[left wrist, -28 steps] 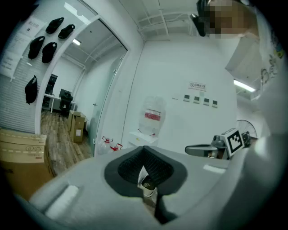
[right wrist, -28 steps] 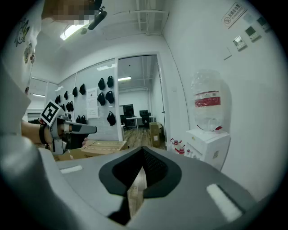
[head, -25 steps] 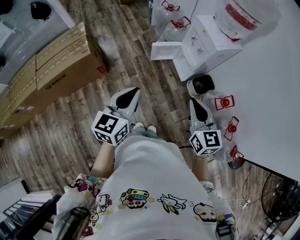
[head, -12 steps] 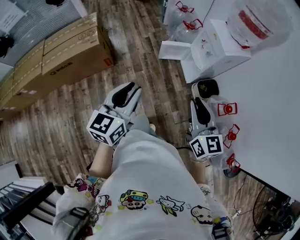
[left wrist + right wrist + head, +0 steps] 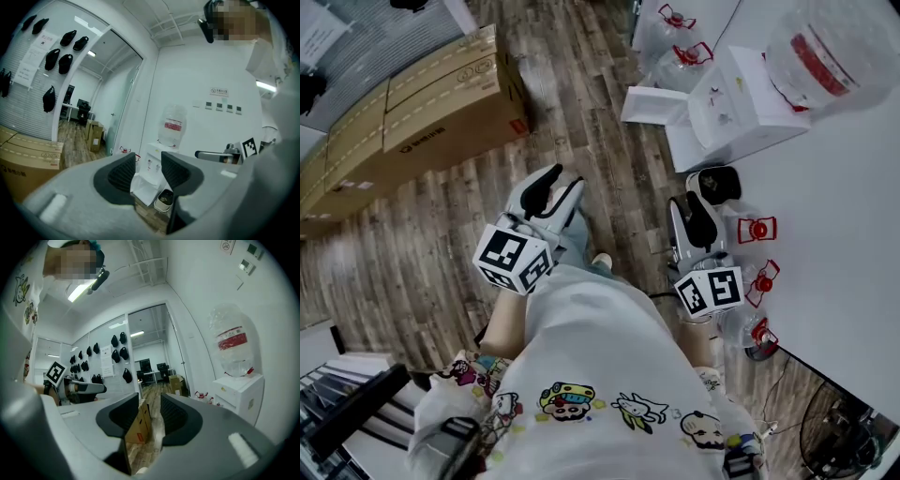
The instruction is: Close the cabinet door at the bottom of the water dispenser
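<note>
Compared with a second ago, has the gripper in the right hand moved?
Yes. The right gripper has edged forward, nearer the small bin by the water dispenser; its fingers are opening, with nothing between them.

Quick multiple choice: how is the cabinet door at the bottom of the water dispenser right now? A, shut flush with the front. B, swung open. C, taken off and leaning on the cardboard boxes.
B: in the head view the white cabinet door stands out sideways from the base of the water dispenser, still attached at one edge and well apart from the boxes.
</note>
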### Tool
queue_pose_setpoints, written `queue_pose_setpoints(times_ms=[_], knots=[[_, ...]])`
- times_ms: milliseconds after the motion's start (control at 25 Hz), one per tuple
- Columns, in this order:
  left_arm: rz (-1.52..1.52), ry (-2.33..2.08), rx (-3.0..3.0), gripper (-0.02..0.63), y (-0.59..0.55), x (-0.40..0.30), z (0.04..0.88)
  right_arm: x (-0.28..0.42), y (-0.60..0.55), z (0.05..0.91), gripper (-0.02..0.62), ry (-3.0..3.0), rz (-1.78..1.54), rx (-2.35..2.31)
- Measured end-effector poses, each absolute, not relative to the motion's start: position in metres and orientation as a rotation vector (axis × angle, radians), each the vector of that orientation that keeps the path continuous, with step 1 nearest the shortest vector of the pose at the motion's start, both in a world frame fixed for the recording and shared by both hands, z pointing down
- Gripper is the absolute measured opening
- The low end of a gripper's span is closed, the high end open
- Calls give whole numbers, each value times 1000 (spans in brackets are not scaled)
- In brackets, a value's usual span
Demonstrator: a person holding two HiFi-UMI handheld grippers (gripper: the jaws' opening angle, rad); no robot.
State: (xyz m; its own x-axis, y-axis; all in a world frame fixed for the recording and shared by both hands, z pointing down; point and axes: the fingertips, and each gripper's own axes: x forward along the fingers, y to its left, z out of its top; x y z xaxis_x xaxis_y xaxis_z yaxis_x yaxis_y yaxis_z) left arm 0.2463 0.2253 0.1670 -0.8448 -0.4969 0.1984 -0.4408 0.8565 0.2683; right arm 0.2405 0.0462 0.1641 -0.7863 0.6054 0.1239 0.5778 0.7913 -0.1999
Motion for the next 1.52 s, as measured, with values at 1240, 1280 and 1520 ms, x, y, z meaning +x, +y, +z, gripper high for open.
queue_pose_setpoints(times_ms=[1240,1280,1520], knots=[[-319,-2690,844,239,413,-9,179,3,203,171,192,-2822,256,-674],[-323,-2686,839,239,416,-10,181,1,204,173,192,-2819,259,-664],[-339,-2667,818,239,421,-28,195,-20,202,188,195,-2795,282,-635]])
